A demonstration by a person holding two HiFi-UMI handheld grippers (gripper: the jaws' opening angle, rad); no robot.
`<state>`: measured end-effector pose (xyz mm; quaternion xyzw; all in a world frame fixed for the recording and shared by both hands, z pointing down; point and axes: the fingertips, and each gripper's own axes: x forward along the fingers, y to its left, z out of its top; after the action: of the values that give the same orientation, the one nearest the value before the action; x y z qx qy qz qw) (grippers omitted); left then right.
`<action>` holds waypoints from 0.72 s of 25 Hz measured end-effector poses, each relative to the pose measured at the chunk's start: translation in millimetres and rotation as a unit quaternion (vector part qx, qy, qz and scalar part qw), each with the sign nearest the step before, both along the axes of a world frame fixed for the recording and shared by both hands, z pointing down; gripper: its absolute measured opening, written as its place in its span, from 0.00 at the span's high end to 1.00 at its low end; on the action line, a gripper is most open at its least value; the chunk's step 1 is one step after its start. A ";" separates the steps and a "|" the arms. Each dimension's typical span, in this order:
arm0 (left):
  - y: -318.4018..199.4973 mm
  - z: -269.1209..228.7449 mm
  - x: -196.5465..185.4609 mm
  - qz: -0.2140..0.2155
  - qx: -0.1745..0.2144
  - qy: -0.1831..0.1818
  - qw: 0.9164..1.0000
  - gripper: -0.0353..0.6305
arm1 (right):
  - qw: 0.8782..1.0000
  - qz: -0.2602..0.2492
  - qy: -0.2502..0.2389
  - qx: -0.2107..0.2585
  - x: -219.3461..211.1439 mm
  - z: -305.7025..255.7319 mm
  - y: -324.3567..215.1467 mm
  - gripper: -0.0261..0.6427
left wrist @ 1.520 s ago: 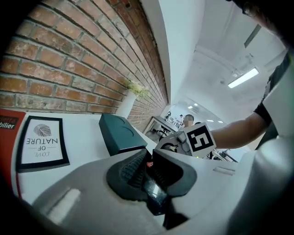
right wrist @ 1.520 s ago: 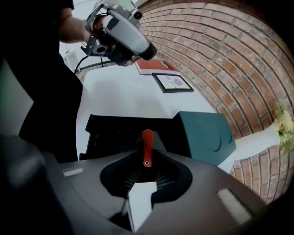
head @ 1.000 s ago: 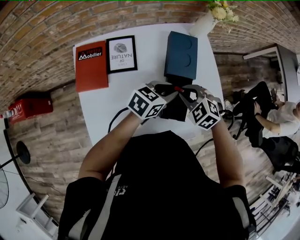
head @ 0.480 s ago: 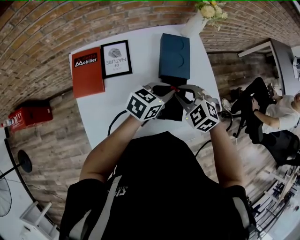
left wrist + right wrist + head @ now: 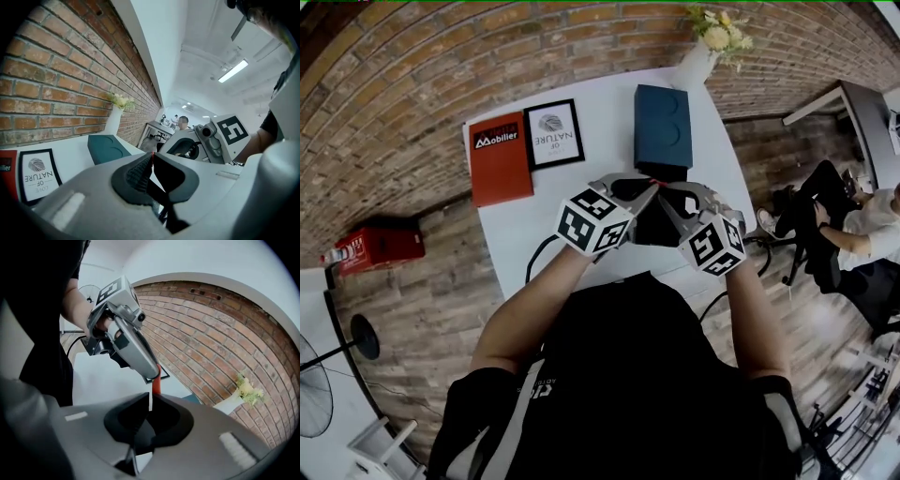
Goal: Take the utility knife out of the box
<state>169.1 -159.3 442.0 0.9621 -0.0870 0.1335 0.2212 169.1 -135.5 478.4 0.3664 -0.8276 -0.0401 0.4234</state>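
Treat the thin red strip held up in front of the body as the utility knife (image 5: 656,184), judged already clear of the dark box (image 5: 649,225) resting on the white table (image 5: 534,230) directly beneath. Trust the left hand-held gripper (image 5: 152,160) as the carrier: jaws pressed nearly together, pinching a sliver of red at the very tips. Mind the shallow bite; avoid any twist or jerk likely to lever the knife out. Read the right hand-held gripper (image 5: 150,401) as closing, only a narrow slit left between its jaws, the knife's red end right at its tips; contact of its pads with the knife not readable from either view. Finish that second pinch squarely across the flat sides before loosening anything on the left. Hold both hand-held grippers level with each other during the overlap, so as not to bend or pry the strip. Blade end unclear from here, whether retracted or not, so point it away from the body. Then carry sideways past the box rim towards bare table, away from the teal case (image 5: 663,127) just beyond the box, the framed print (image 5: 555,134) and the red booklet (image 5: 500,157) farther left
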 end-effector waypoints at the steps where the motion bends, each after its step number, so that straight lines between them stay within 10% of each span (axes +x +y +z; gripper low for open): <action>1: -0.2 -4.8 -4.1 0.001 0.005 0.003 1.000 0.92 | 1.000 0.011 -0.009 0.004 -1.5 -4.0 -0.1 0.93; 18: 0.7 -57.5 -38.3 -0.035 0.065 0.022 0.997 0.92 | 0.959 0.160 -0.230 0.050 41.9 -66.8 31.0 0.96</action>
<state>130.7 -158.5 384.5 0.9736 -0.1242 0.0982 0.1645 211.0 -104.4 411.7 0.5137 -0.8304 0.0722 0.2033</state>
